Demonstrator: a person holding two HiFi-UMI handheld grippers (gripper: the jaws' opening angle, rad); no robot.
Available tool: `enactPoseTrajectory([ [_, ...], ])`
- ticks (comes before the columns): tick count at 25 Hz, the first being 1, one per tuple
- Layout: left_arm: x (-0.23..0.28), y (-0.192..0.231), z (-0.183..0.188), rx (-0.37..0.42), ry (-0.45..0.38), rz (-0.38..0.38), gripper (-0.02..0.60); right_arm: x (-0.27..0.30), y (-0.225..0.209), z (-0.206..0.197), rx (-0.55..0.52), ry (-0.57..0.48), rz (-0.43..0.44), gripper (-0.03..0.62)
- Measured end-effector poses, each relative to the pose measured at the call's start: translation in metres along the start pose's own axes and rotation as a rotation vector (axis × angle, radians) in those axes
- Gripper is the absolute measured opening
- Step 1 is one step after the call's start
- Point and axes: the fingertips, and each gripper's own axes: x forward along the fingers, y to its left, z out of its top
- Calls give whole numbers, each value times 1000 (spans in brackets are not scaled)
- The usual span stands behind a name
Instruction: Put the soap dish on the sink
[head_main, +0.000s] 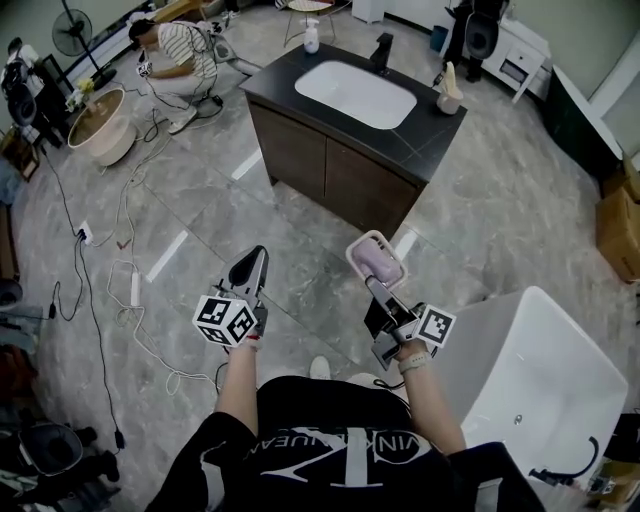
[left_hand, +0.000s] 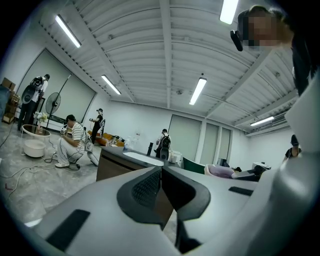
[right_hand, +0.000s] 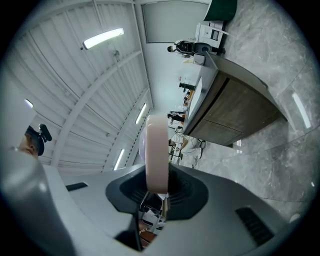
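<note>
A pale pink soap dish (head_main: 377, 260) with a lilac bar in it hangs over the floor, short of the vanity. My right gripper (head_main: 371, 284) is shut on its near rim. In the right gripper view the dish (right_hand: 156, 150) shows edge-on, clamped between the pads of the right gripper (right_hand: 159, 187). My left gripper (head_main: 254, 262) is beside it on the left, shut and holding nothing; in its own view the left gripper (left_hand: 161, 172) has its jaws pressed together. The sink (head_main: 355, 93) is a white basin in a black countertop (head_main: 275, 80) on a dark wood vanity ahead.
On the counter stand a black faucet (head_main: 381, 50), a white pump bottle (head_main: 311, 37) and a cream holder (head_main: 450, 90). A white bathtub (head_main: 540, 380) is at my right. A person (head_main: 180, 50) crouches at the far left near a round tub (head_main: 97, 125). Cables (head_main: 130, 280) cross the floor.
</note>
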Motion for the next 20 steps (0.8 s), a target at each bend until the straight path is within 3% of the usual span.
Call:
enactPoseTrajectory([
  [10,50,14,-3,-8,29,-36,23,25,-28,41,-4,-11,-56,83],
  [20,120,62,10,-3,10,-9,23,98,-62,97,-7,40,-12,83],
])
